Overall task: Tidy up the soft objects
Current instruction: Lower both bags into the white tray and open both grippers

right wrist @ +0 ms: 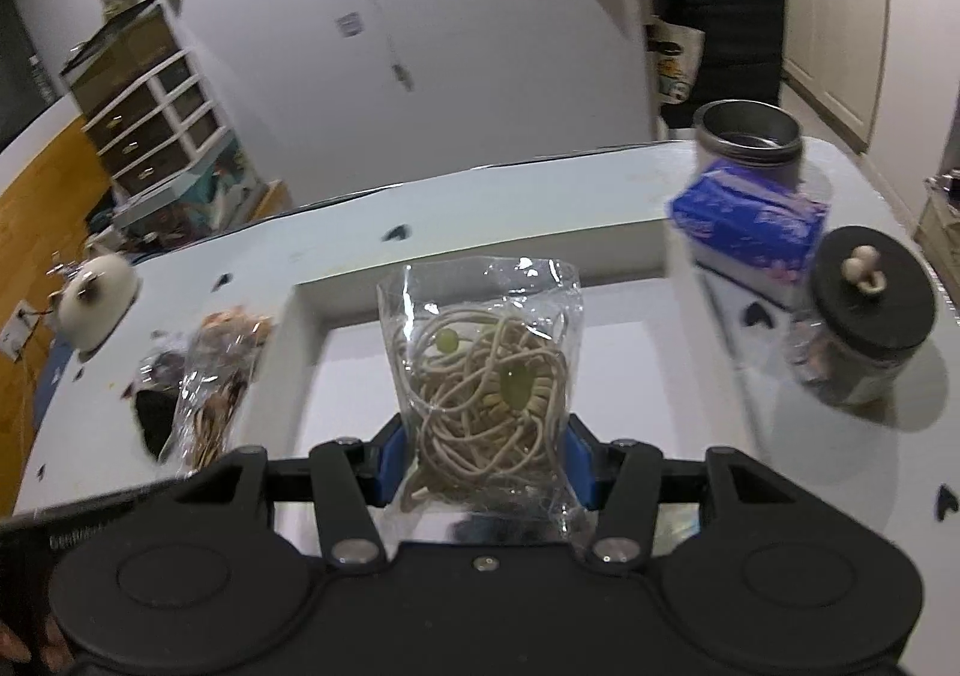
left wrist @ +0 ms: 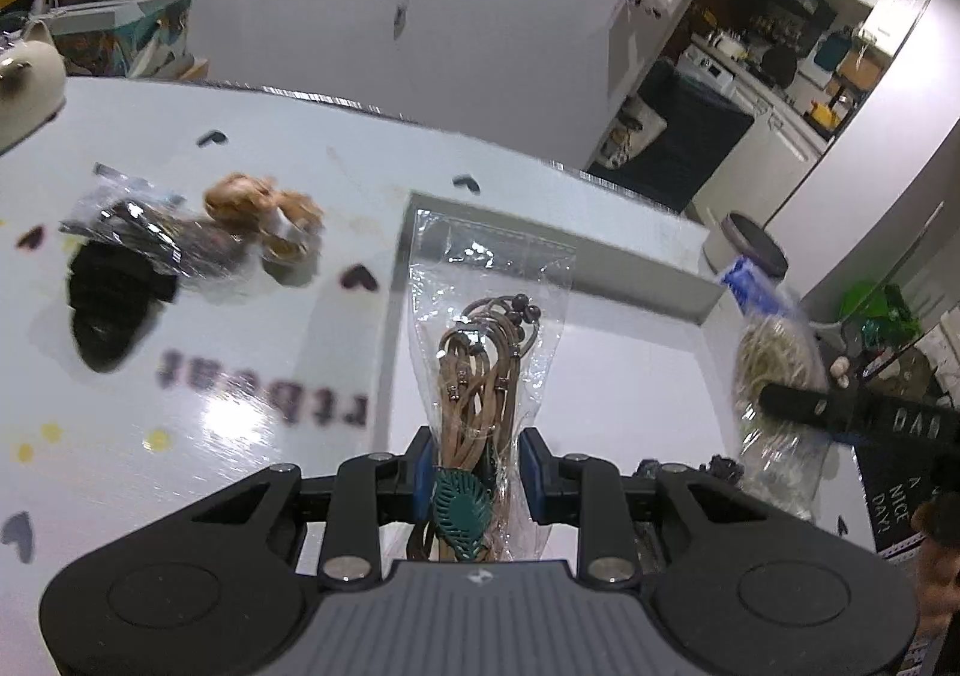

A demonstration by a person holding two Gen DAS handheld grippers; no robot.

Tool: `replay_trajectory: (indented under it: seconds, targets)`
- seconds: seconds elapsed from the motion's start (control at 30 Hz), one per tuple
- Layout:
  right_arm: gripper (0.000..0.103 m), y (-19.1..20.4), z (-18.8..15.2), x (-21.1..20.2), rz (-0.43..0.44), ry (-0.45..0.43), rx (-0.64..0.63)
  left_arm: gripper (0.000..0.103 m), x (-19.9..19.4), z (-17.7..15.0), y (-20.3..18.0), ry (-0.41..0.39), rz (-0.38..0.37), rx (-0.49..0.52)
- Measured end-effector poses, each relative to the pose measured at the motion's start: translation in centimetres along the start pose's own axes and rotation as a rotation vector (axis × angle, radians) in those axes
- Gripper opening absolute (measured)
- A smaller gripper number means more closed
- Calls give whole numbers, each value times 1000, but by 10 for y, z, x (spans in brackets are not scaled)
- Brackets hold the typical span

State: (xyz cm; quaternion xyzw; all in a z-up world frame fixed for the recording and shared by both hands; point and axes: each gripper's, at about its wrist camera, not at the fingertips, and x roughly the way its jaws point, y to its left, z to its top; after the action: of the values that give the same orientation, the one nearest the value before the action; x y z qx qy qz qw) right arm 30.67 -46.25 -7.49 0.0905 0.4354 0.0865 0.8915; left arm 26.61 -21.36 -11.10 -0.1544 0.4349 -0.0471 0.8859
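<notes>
Left wrist view: the left gripper [left wrist: 477, 475] pinches a clear bag of tan cords [left wrist: 480, 352] above the white tray [left wrist: 648, 280]; the slick film could slip out. Right wrist view: the right gripper [right wrist: 477, 463] clamps a bag of cream string [right wrist: 483, 376] over the same tray, which looks empty; a lidded jar [right wrist: 858, 334] stands nearby.

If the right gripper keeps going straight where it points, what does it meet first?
Probably the floor of the white tray: the right gripper, shut on the bag of cream cord, aims down into it. The bag would likely touch first; depth is unclear.
</notes>
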Motion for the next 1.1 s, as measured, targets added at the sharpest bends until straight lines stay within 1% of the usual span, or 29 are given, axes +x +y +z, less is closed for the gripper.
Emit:
replay_trajectory:
  seconds: [0.1, 0.23, 0.47, 0.5, 0.53, 0.57, 0.6, 0.63, 0.67, 0.73, 0.77, 0.83, 0.9, 0.97, 1.0, 1.03, 1.1]
  targets:
    - [54, -20, 8, 10, -26, 10, 21, 31, 16, -4, -7, 27, 20, 4]
    - [54, -42, 20, 29, -56, 34, 42, 31, 32, -9, -9, 62, 41, -16]
    - [55, -61, 35, 67, -96, 85, 8, 33, 49, -12, -9, 67, 99, -19]
    - [55, -63, 37, 72, -103, 90, 4, 38, 50, -13, -9, 67, 105, -20]
    - [56, -65, 38, 75, -109, 93, 1, 47, 51, -13, -8, 66, 113, -18]
    - [58, -66, 38, 79, -113, 97, -1, 47, 53, -13, -8, 69, 123, -14]
    - [64, -68, 39, 80, -107, 99, -3, 51, 54, -14, -9, 71, 138, -8]
    - [70, -68, 39, 80, -97, 97, -4, 54, 54, -14, -9, 71, 137, -1]
    - [71, -69, 40, 79, -82, 92, -5, 56, 54, -14, -9, 75, 131, 8]
    - [73, -68, 40, 74, -73, 80, -5, 65, 53, -15, -14, 74, 134, 32]
    - [73, -68, 40, 71, -72, 74, -4, 66, 52, -16, -16, 72, 136, 47]
    - [70, -69, 42, 66, -58, 60, 7, 66, 47, -16, -22, 59, 147, 73]
    - [66, -70, 43, 62, -47, 46, 15, 66, 41, -15, -25, 47, 135, 86]
    - [61, -69, 45, 62, -49, 36, 13, 63, 32, -12, -29, 21, 126, 97]
    - [56, -68, 46, 64, -48, 34, 9, 57, 28, -11, -31, 7, 121, 104]
    - [48, -67, 47, 67, -45, 35, 3, 52, 24, -10, -32, -5, 116, 109]
    - [39, -63, 47, 73, -22, 41, -11, 47, 20, -7, -34, -15, 88, 114]
